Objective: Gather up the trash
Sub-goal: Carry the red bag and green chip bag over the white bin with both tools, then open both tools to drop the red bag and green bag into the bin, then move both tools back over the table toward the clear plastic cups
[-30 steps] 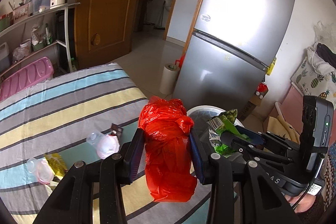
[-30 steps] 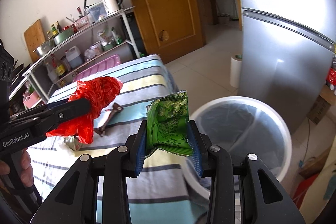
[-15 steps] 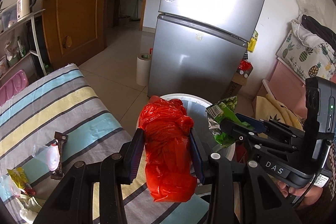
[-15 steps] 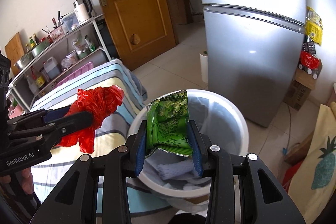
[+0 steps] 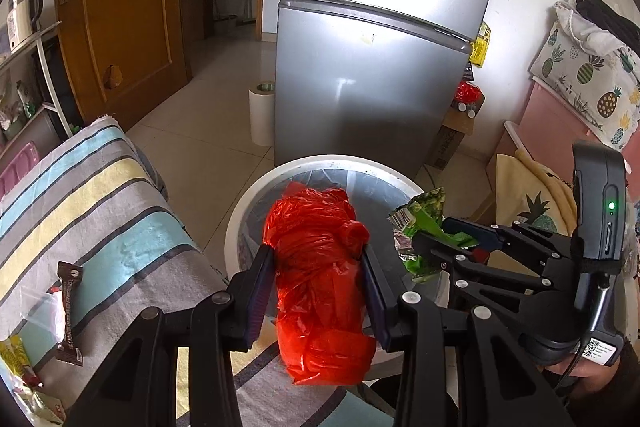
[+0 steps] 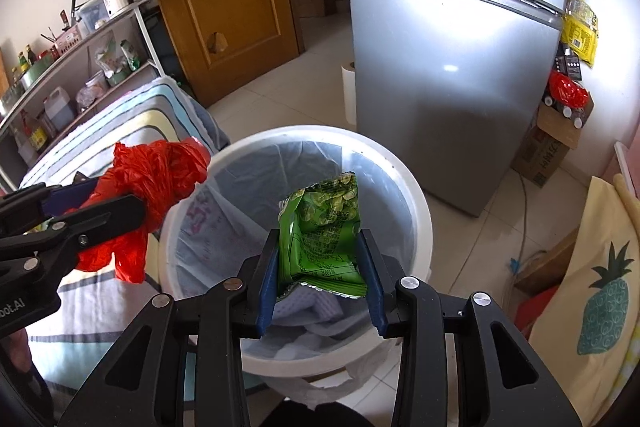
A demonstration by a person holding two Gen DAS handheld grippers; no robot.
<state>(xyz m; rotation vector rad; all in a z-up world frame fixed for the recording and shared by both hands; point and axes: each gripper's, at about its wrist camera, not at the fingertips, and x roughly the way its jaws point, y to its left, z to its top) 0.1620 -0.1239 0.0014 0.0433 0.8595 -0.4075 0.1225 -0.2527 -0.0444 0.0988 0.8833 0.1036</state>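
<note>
My left gripper point(image 5: 318, 291) is shut on a crumpled red plastic bag point(image 5: 320, 279) and holds it over the near rim of the white trash bin point(image 5: 240, 215). My right gripper point(image 6: 320, 275) is shut on a green snack wrapper point(image 6: 324, 231) and holds it above the open bin point(image 6: 416, 211), which has a clear liner and some paper inside. The right gripper and its wrapper point(image 5: 424, 227) show at the right of the left wrist view. The red bag point(image 6: 152, 187) shows at the left of the right wrist view.
A striped bed point(image 5: 80, 211) lies to the left with a brown wrapper point(image 5: 68, 311) and other small trash point(image 5: 16, 359) on it. A silver fridge point(image 5: 376, 67) stands behind the bin. A paper roll point(image 5: 262, 115), a wooden door point(image 5: 120, 7) and shelves point(image 6: 80, 67) are further back.
Both grippers have swung right, away from the bed and over the bin, each carrying its load. The bin is now directly below the green wrapper.
</note>
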